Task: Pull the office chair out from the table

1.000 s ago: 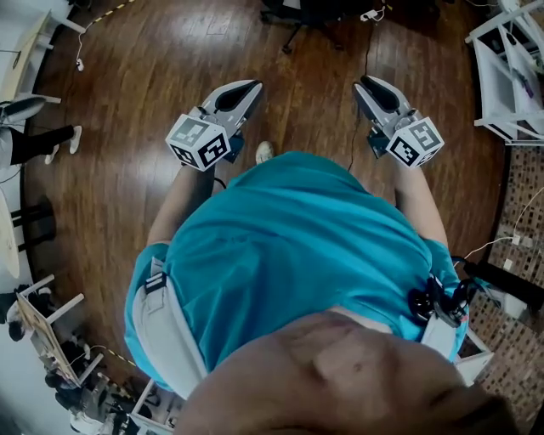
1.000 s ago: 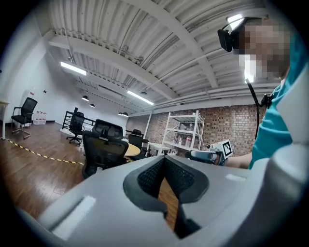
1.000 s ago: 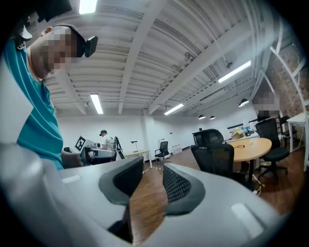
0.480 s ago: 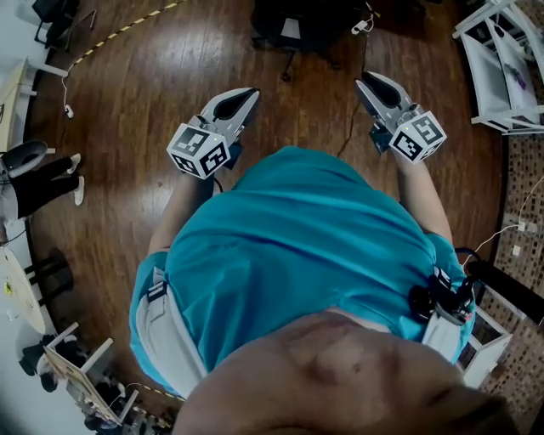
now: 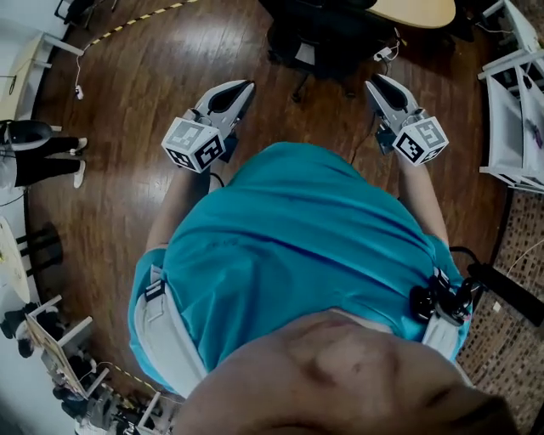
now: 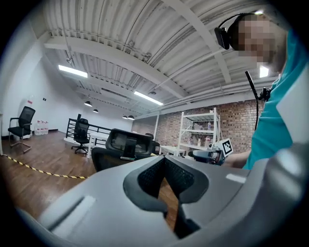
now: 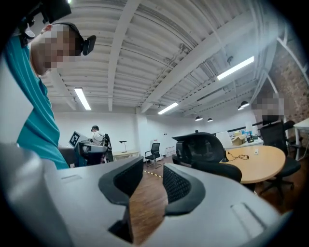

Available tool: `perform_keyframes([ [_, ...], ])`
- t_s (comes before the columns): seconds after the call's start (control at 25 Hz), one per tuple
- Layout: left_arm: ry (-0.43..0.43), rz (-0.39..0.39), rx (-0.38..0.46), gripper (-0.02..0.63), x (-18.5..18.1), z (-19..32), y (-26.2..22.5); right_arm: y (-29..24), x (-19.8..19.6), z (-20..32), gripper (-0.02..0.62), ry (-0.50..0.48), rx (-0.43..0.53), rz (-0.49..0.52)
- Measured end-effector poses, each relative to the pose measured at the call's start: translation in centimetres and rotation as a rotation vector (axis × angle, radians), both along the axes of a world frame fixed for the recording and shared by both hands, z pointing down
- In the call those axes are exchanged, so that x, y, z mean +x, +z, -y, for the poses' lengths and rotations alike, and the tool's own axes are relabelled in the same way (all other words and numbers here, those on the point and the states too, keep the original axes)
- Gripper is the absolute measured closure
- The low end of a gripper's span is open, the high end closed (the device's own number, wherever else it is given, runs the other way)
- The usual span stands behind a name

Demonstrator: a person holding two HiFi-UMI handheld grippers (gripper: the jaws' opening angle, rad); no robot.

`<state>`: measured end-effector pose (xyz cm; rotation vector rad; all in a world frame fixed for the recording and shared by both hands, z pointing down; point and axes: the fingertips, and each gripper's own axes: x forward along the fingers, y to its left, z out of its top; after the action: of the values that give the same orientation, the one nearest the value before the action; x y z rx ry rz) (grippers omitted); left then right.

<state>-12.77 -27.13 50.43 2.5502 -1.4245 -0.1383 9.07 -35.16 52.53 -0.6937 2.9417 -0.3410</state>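
The black office chair (image 5: 323, 34) stands at the top of the head view, tucked against a round wooden table (image 5: 416, 10). Both grippers are held out in front of the person, short of the chair and apart from it. My left gripper (image 5: 245, 85) points at the chair's left side; in the left gripper view its pad tips meet with nothing between them (image 6: 165, 160), and the chair (image 6: 126, 144) lies ahead. My right gripper (image 5: 376, 82) has a narrow gap between its pads (image 7: 153, 170), empty, with the chair (image 7: 205, 149) and table (image 7: 256, 161) ahead to the right.
A white shelving rack (image 5: 514, 102) stands at the right. A person's legs (image 5: 34, 149) are at the far left. Yellow-black tape (image 5: 127, 24) crosses the wooden floor. A cable (image 5: 364, 127) runs on the floor under the right gripper. More black chairs (image 6: 81, 135) stand farther off.
The chair has come closer and lower in the head view, and the round table has come into sight. Both grippers keep their pose ahead of the person.
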Motion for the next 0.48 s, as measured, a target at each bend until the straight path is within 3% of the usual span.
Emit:
perform_keyframes([
  [0.12, -0.056, -0.019, -0.006, 0.606, -0.6, 2.2, -0.2, 1.2, -0.8, 3.4, 0.472, -0.047, -0.003, -0.03],
  [0.24, -0.075, 0.012, -0.004, 0.606, -0.4, 3.9, -0.7, 0.8, -1.3, 6.3, 0.472, -0.071, 0.017, -0.079],
  [0.48, -0.042, 0.021, -0.036, 0.606, 2.3, 9.1, -1.5, 1.0, -0.6, 13.2, 0.466, -0.046, 0.07, -0.222],
])
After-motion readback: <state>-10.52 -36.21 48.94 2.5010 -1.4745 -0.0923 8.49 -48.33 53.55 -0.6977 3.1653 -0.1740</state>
